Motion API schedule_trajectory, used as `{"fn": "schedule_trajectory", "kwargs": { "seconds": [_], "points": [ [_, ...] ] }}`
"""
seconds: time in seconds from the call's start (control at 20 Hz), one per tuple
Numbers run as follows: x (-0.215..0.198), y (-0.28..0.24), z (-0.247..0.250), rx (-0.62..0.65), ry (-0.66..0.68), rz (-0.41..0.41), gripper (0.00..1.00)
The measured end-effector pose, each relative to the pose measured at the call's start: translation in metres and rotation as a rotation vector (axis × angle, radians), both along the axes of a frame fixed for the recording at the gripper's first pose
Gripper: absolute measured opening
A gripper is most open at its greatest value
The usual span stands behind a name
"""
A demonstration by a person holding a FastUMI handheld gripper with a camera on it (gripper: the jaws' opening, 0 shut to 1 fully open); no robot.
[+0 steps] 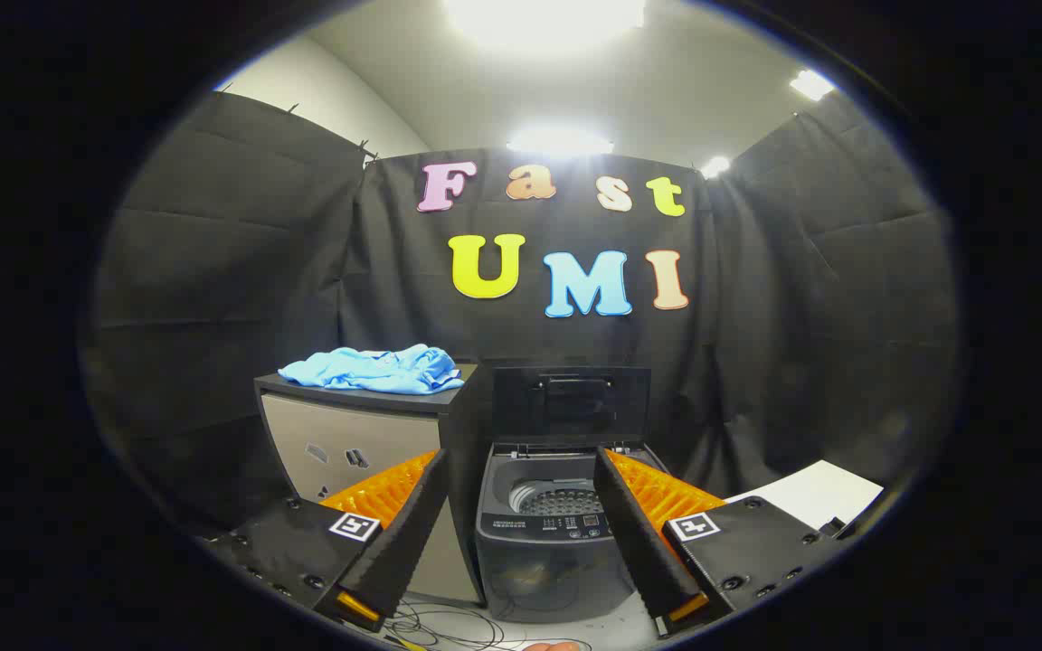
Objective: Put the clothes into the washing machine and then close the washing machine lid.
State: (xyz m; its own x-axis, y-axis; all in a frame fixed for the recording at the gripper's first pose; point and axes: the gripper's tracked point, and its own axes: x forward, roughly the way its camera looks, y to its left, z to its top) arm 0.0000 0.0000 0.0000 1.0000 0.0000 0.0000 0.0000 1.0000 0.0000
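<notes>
Clothes, a crumpled light-blue bundle of fabric, lie well beyond the gripper, whose two fingers stand wide apart with nothing held between them. Seen through the gap between the fingers is a small dark-grey top-loading washing machine, its black lid raised upright at the back and its perforated metal drum exposed. A row of small buttons runs along the machine's front panel. Just beside the machine stands a beige cabinet with a dark top surface, and the blue bundle rests on that surface. Loose cables trail on the floor below the fingers. A white sheet lies off to the other side.
</notes>
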Motion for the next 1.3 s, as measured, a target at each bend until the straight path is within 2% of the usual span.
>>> {"fn": "schedule_trajectory", "kwargs": {
  "seconds": [0.5, 1.3],
  "points": [
    [-0.001, -0.007, 0.004, -0.033, -0.016, 0.006, 1.0],
    [0.0, -0.022, 0.008, -0.049, -0.029, -0.037, 1.0]
  ]
}}
